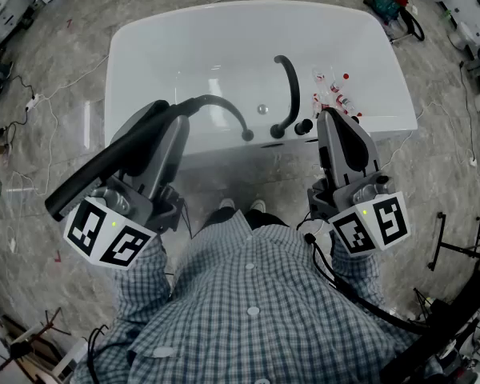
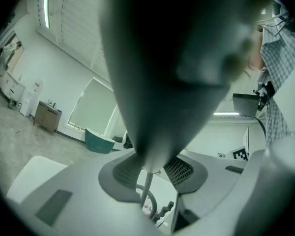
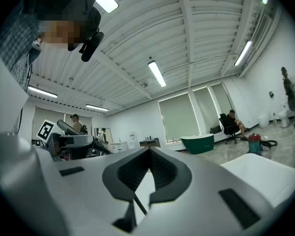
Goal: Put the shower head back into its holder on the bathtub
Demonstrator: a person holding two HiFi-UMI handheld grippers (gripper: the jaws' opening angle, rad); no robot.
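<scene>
Since my left fingers (image 2: 181,170) pinch the shower head (image 2: 162,73) by its dark handle, pads spread wide round it, the left gripper (image 1: 168,126) carries the load alone; my right gripper (image 1: 334,120) has its jaws pressed together on nothing, over the near rim of the bathtub (image 1: 224,30). The hose (image 1: 224,105) arcs from the handle down to a fitting on that rim, near the curved spout (image 1: 289,94); the holder is prob. one of the small dark fittings there, but I can't tell which.

Risks, as I judge them: the handle is long and sticks out well behind the pads, so it could pivot or slip in the grip w/ any quick swing; the hose could tug back or snag the spout as I bring the head in; the small red-and-white bits (image 1: 334,96) on the rim could get knocked.

Head view gives the layout, i.e. tub, hose, both grippers; left gripper view shows the pads biting the handle, which blocks most else; right gripper view confirms closed, empty jaws.
</scene>
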